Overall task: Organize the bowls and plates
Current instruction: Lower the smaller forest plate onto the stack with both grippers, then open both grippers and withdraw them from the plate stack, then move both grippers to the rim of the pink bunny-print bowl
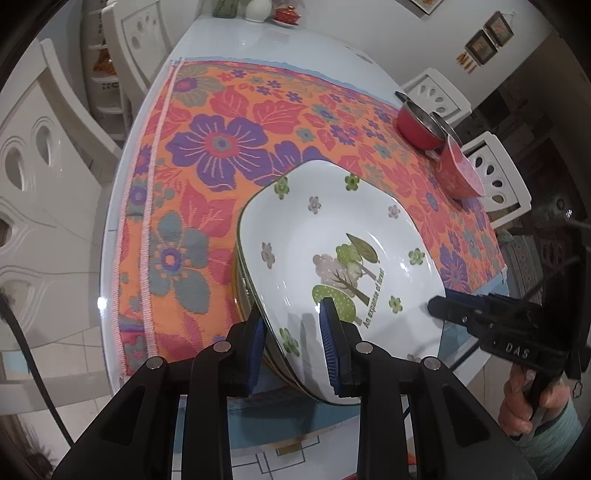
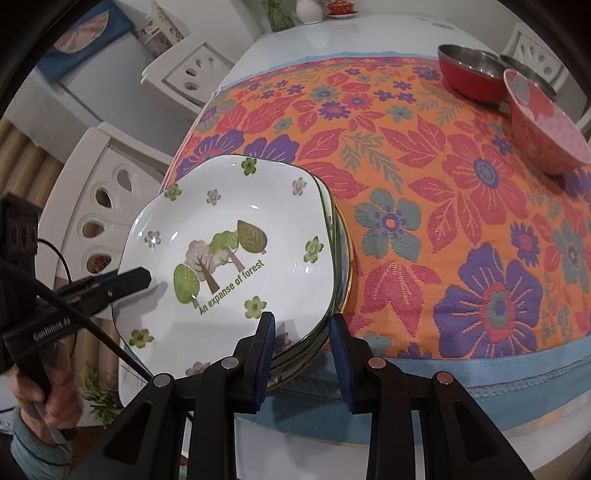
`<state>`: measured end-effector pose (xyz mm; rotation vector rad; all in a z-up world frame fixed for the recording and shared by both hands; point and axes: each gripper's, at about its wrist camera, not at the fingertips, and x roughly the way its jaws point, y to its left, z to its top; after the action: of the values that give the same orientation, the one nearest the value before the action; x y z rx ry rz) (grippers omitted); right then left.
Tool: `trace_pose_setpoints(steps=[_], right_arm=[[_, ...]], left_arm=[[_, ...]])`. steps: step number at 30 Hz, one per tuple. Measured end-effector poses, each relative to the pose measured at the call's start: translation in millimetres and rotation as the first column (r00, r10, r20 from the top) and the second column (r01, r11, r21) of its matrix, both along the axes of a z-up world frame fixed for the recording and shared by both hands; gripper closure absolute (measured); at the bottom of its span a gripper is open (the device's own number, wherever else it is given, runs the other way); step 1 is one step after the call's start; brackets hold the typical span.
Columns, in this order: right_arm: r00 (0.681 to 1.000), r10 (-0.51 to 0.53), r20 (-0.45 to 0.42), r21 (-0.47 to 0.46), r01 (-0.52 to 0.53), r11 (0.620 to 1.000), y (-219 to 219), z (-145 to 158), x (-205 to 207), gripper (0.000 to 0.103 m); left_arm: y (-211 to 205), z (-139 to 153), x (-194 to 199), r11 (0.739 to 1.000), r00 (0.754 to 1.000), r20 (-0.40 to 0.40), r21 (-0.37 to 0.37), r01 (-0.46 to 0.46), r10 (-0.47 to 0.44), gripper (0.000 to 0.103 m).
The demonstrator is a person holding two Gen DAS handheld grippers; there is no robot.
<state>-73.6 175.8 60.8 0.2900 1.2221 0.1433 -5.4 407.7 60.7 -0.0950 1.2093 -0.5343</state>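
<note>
A stack of white square plates (image 1: 332,236) with a tree print and the words "An expanse of forest" rests on the floral cloth and overhangs the table's near edge. My left gripper (image 1: 293,343) is shut on the stack's near rim, one blue pad on the top plate and one under the stack. My right gripper (image 2: 303,350) is shut on the rim of the same stack (image 2: 229,229) from the other side. Each gripper also shows in the other's view: the right gripper (image 1: 439,306) and the left gripper (image 2: 144,277). A red steel bowl (image 2: 469,77) and a pink patterned bowl (image 2: 543,122) stand at the far right.
An orange floral tablecloth (image 1: 221,147) covers the white table (image 1: 229,40). A second steel bowl (image 2: 528,70) sits behind the pink one. White chairs (image 1: 40,155) ring the table. A vase (image 2: 308,9) and a small red dish (image 2: 341,9) stand at the far end.
</note>
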Motion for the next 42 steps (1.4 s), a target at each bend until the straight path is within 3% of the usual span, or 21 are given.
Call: trace_pose_setpoints(steps=[4,7,15,25,30,38,42], right_arm=[[0.999,0.031,0.008,-0.032,-0.031,0.999,9,6,-5,0.073],[1.0,0.021,0.01,-0.034,-0.02,0.999,11,9,-8,0.072],[1.0,0.007,0.002,-0.028,-0.007,1.0,10,14,-11,0.072],[0.999,-0.053,-0.001,0.001,0.053,0.999,3,21,-22,0.072],[0.994,-0.106,-0.01,0.028,0.106,0.994,-14,30,-31,0.072],[0.99,-0.14,0.019,-0.021,0.14,0.99,-52,57,-36,0.071],[0.98,-0.198,0.03,0.007,0.198,0.98,-92,63,-28,0.068]], left_arm=[[8,11,-1,0.997,0.997,0.067,0.076,-0.03,0.025,0.079],[17,28,1,0.997,0.992,0.119,0.06,-0.045,0.038,0.076],[23,35,2,0.998,0.992,0.113,0.019,-0.052,0.05,0.076],[8,49,-5,1.0,0.991,0.137,0.015,-0.002,0.0,0.076],[-2,67,-7,0.999,0.977,0.21,0.009,0.037,-0.038,0.076],[-28,92,-4,0.998,0.96,0.274,0.005,0.062,-0.061,0.076],[-60,104,-1,0.997,0.951,0.3,-0.015,0.081,-0.073,0.067]])
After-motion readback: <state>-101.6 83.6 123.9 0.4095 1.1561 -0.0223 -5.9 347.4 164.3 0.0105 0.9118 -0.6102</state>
